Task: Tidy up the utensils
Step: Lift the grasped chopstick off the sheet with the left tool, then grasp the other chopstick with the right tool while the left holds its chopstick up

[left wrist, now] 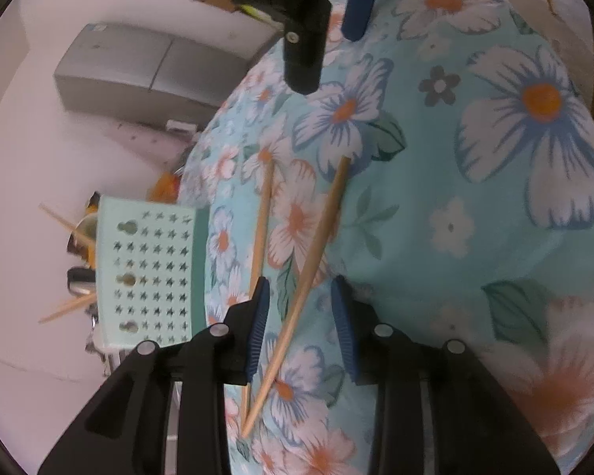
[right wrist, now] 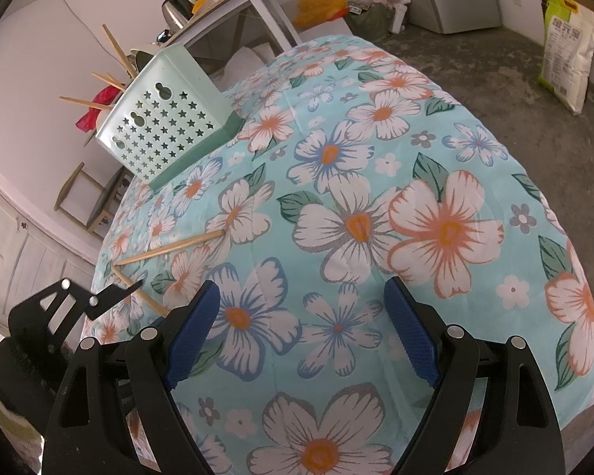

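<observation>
Two wooden chopsticks lie on the floral tablecloth. In the left wrist view one chopstick (left wrist: 305, 277) passes between the open blue pads of my left gripper (left wrist: 301, 297); the other chopstick (left wrist: 260, 233) lies just left of it, partly under the left pad. A mint green perforated utensil basket (left wrist: 150, 269) stands at the table's left edge with several chopsticks sticking out. In the right wrist view my right gripper (right wrist: 301, 312) is open and empty above the cloth; the two chopsticks (right wrist: 170, 247) lie to its left, next to the left gripper (right wrist: 111, 293), and the basket (right wrist: 166, 118) stands farther back.
The right gripper (left wrist: 320, 19) hangs at the top of the left wrist view. A grey cabinet (left wrist: 146, 71) stands on the floor beyond the table. A side table with a kettle (right wrist: 176, 10) and a rice bag (right wrist: 566, 55) stand behind.
</observation>
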A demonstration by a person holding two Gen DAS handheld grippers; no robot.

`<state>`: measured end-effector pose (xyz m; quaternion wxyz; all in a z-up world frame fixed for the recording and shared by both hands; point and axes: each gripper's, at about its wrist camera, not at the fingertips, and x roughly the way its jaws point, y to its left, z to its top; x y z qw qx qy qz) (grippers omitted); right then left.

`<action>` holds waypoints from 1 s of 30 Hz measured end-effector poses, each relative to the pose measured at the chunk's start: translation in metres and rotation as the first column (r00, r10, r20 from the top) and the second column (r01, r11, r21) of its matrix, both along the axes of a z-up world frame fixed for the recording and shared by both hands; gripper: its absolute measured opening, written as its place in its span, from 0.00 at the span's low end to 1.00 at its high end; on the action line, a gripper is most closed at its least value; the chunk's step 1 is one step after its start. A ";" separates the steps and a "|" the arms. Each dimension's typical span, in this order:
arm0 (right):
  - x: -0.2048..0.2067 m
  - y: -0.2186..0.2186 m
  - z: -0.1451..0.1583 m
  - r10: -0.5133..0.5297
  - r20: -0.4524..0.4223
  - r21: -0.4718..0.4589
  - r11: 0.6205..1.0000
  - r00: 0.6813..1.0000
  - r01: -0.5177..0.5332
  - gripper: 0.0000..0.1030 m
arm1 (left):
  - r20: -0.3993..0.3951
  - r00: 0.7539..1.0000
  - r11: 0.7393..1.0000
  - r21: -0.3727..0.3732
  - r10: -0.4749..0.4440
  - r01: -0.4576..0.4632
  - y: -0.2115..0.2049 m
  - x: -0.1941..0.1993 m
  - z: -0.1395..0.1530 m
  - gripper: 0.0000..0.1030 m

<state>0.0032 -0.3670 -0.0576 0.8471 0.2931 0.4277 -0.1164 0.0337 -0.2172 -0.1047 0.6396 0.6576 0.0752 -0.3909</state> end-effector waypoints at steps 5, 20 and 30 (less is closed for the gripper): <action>0.000 0.001 -0.001 -0.004 0.006 0.001 1.000 1.000 0.004 0.79 | -0.064 0.998 0.999 0.042 -0.019 0.022 -0.009 0.006 -0.002 0.12; -0.007 -0.001 0.017 -0.031 0.072 0.004 1.000 0.997 0.031 0.72 | -0.020 0.997 0.989 -0.122 0.080 -0.081 -0.001 0.012 0.031 0.07; 0.003 0.012 0.032 -0.009 0.106 0.023 1.000 0.994 0.007 0.66 | -0.045 0.969 0.906 -0.345 0.244 -0.244 0.037 0.031 0.084 0.06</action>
